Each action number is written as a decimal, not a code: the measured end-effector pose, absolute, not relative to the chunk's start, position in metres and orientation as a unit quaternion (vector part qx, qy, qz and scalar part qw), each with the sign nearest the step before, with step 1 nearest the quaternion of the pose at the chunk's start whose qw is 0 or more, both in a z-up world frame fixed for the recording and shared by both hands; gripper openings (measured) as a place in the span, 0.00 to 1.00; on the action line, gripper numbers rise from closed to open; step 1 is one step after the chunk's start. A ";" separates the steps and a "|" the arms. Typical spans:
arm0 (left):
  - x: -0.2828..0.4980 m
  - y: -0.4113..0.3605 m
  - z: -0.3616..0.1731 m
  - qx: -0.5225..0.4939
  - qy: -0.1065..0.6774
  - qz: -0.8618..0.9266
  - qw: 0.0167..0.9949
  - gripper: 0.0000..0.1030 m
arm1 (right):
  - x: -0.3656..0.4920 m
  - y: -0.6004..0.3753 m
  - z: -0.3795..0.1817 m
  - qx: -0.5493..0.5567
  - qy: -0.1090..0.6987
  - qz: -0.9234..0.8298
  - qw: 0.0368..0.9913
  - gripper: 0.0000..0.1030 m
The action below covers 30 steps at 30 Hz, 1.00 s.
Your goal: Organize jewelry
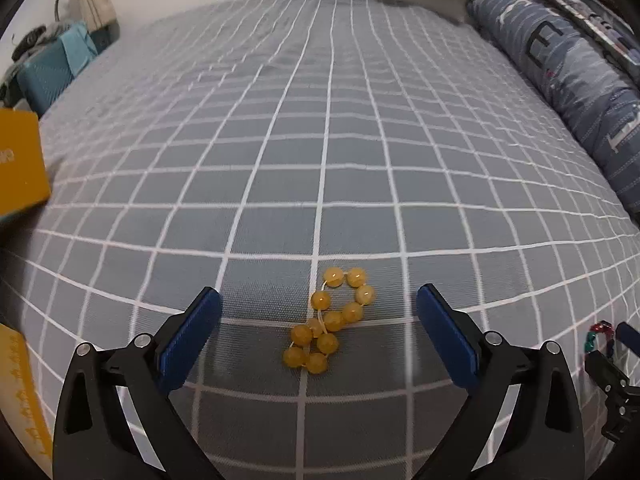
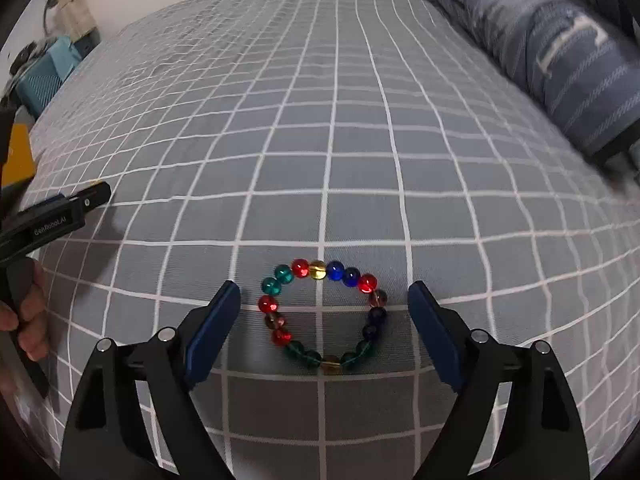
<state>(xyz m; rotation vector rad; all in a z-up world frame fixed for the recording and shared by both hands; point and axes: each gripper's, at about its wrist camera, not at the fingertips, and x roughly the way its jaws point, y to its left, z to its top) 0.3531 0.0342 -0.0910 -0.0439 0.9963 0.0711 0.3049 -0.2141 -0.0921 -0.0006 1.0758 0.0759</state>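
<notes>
A yellow bead bracelet (image 1: pixel 328 320) lies bunched on the grey checked bedsheet (image 1: pixel 320 160). My left gripper (image 1: pixel 320 308) is open, its blue pads on either side of the bracelet, not touching it. A multicoloured bead bracelet (image 2: pixel 324 316) lies in an open ring on the sheet. My right gripper (image 2: pixel 324 300) is open, its pads flanking that ring, apart from it. The multicoloured bracelet (image 1: pixel 598 336) and the right gripper show at the right edge of the left wrist view. The left gripper's finger (image 2: pixel 60 216) shows at the left of the right wrist view.
A yellow box (image 1: pixel 20 160) sits at the left edge of the bed, with another yellow surface (image 1: pixel 20 392) at the lower left. A blue striped pillow or duvet (image 1: pixel 580 80) lies along the right side. Teal items (image 1: pixel 52 68) stand beyond the bed's left edge.
</notes>
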 end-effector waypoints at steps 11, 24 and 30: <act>0.349 0.031 -0.088 -0.009 0.491 0.031 0.871 0.26 | 0.307 -0.220 -0.096 0.004 0.524 0.018 0.852 0.40; 0.336 0.032 -0.073 -0.011 0.489 0.032 0.871 0.09 | 0.302 -0.219 -0.088 0.012 0.518 -0.008 0.855 0.18; 0.327 0.030 -0.062 -0.015 0.482 0.025 0.875 0.09 | 0.294 -0.219 -0.073 0.014 0.502 -0.012 0.865 0.18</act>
